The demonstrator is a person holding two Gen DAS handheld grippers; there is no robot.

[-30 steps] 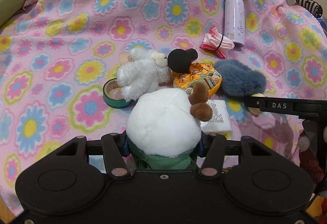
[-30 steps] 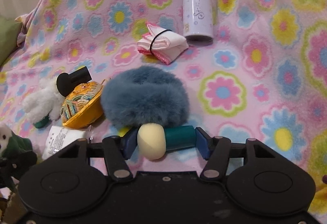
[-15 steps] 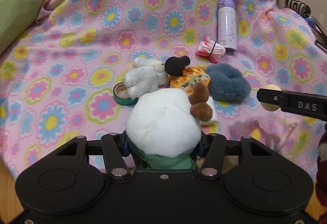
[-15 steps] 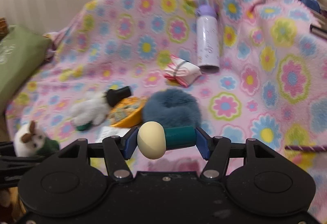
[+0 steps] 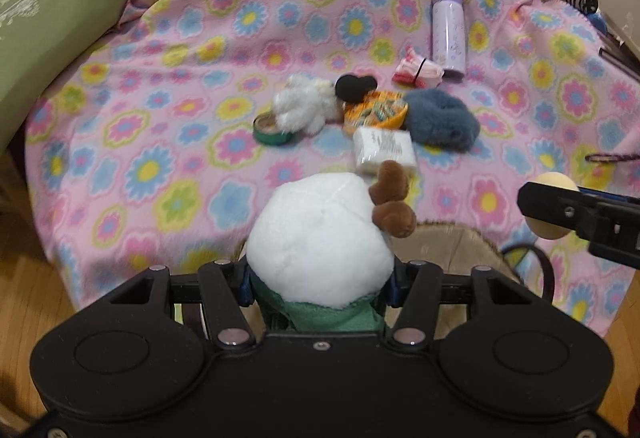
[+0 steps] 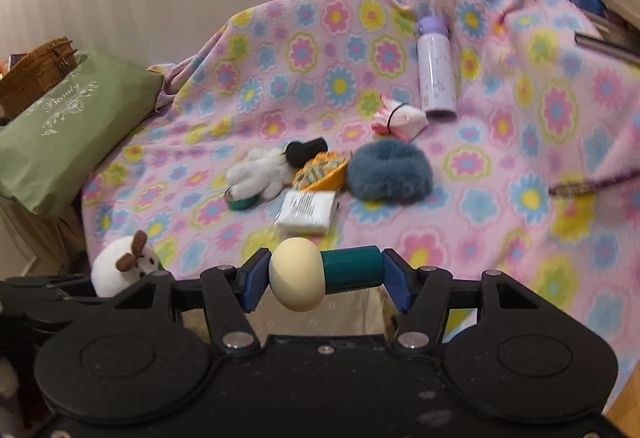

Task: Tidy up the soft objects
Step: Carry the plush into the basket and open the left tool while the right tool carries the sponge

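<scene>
The left gripper (image 5: 320, 284) clenches one round white plush toy (image 5: 320, 242) with brown antlers pointing toward 2 o'clock and a green scarf. The right gripper (image 6: 326, 274) grasps one mushroom toy (image 6: 320, 274), cream cap at 9 o'clock, teal stem at 3, long axis crosswise. On the floral blanket (image 5: 160, 110) at 12 o'clock lie one fluffy white toy (image 5: 304, 106) and one blue-grey fur piece (image 5: 444, 118).

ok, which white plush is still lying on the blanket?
The shaggy white plush, resting partly on the green tape roll. The smooth one with brown antlers is in the left gripper.
</scene>
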